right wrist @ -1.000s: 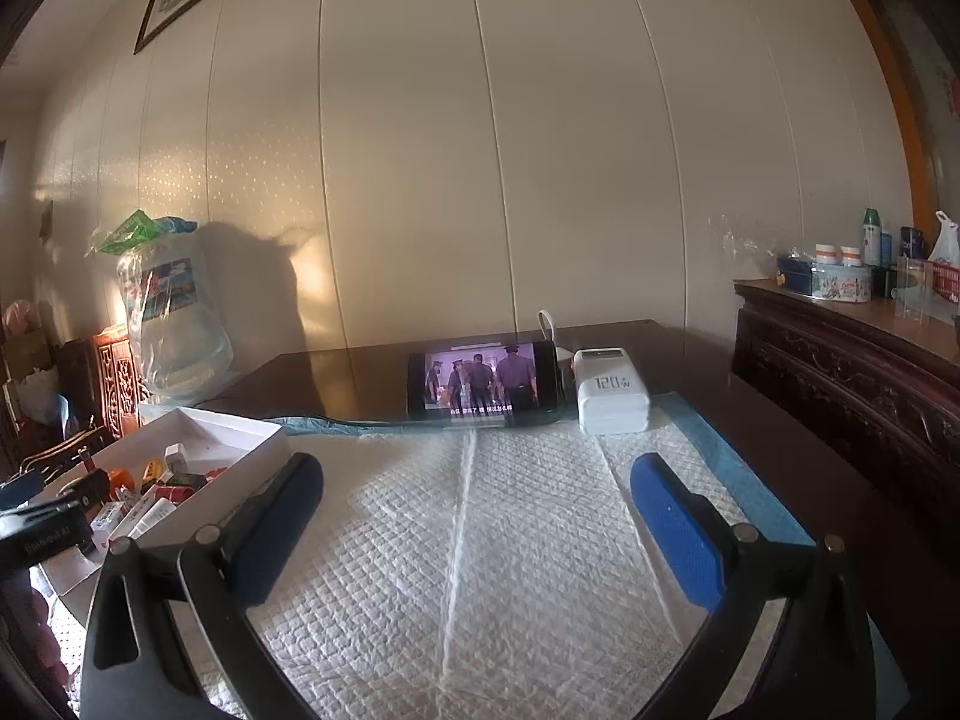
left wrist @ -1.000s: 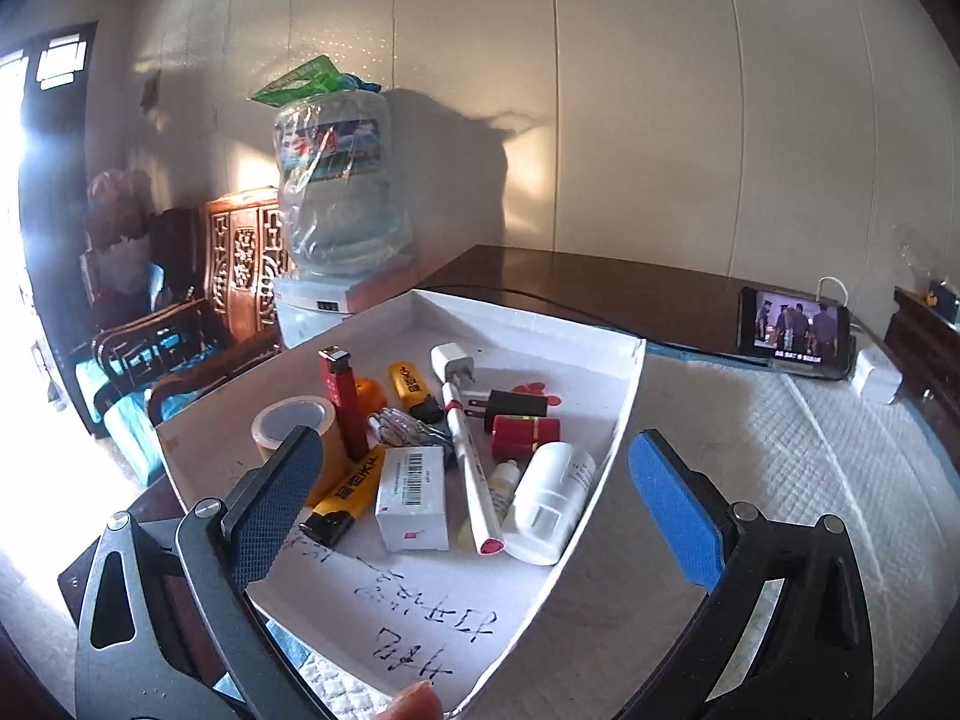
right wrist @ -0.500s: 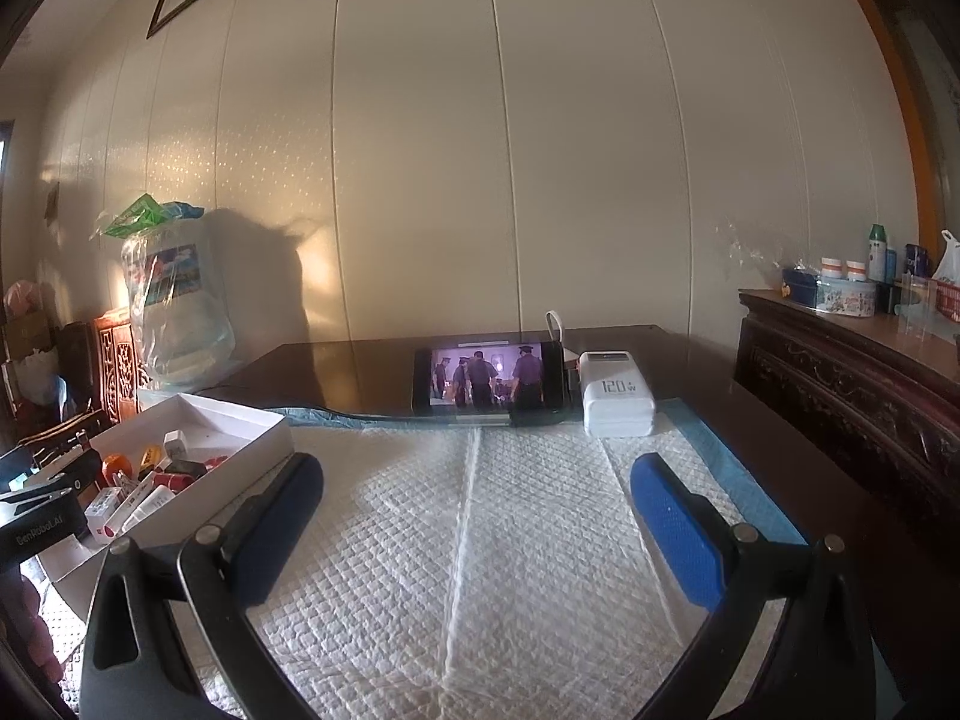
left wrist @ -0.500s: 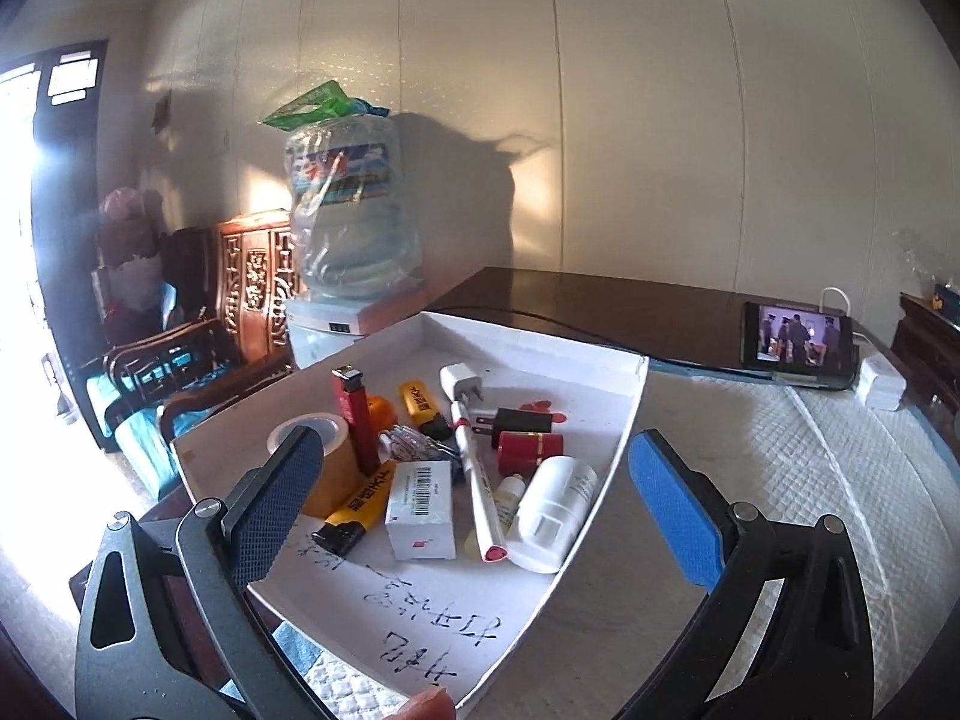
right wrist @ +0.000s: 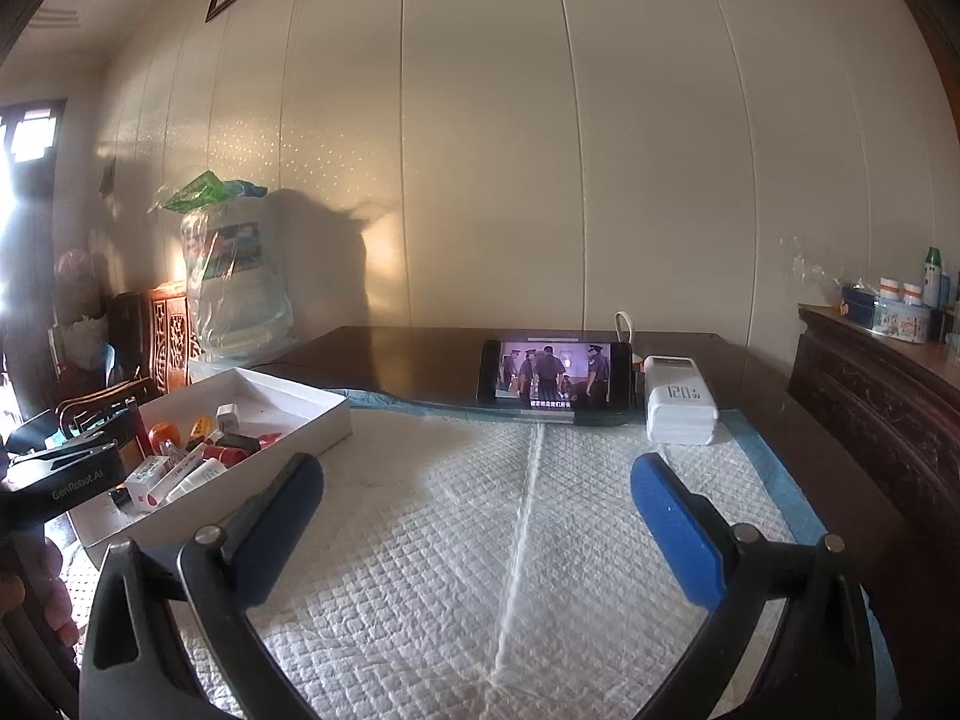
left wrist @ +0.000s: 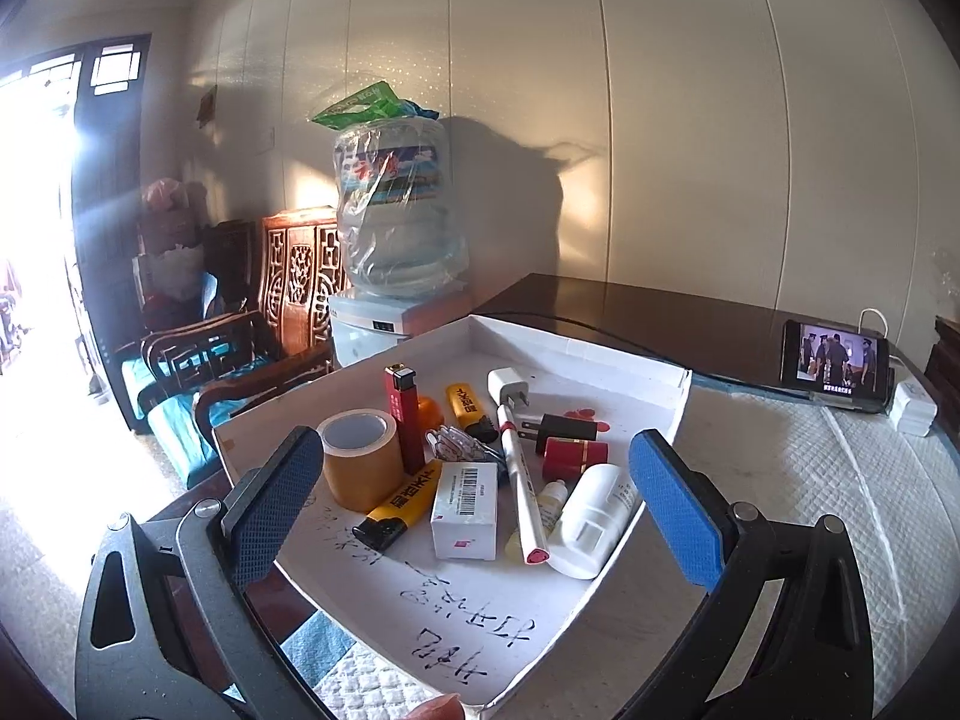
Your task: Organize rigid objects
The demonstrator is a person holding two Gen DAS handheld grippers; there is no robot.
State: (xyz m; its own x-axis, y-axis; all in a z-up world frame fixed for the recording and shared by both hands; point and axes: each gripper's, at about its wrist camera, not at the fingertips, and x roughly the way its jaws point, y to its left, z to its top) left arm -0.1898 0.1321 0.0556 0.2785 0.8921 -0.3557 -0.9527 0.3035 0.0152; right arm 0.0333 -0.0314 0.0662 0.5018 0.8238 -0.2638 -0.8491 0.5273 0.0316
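A white box lid [left wrist: 576, 354] [right wrist: 312, 414] holds a tape roll [left wrist: 360, 468], a red lighter [left wrist: 403, 414], a yellow lighter [left wrist: 402, 504], a small white carton [left wrist: 465, 510], a white pen [left wrist: 522, 486], a white bottle [left wrist: 591, 519], a red tube [left wrist: 575, 456] and two chargers. My left gripper [left wrist: 474, 504] is open and empty, hovering over the lid's near end. My right gripper [right wrist: 477, 522] is open and empty above the white quilted pad [right wrist: 528, 540], to the right of the lid.
A phone [right wrist: 555, 375] playing video and a white power bank [right wrist: 681, 408] stand at the pad's far edge. A water jug [left wrist: 396, 216] and a carved wooden chair [left wrist: 240, 330] are left of the table. A dark sideboard [right wrist: 870, 372] is at right.
Both grippers have tilted or drawn back slightly, so the lid and its objects sit lower in the left view. Nothing was grasped or moved.
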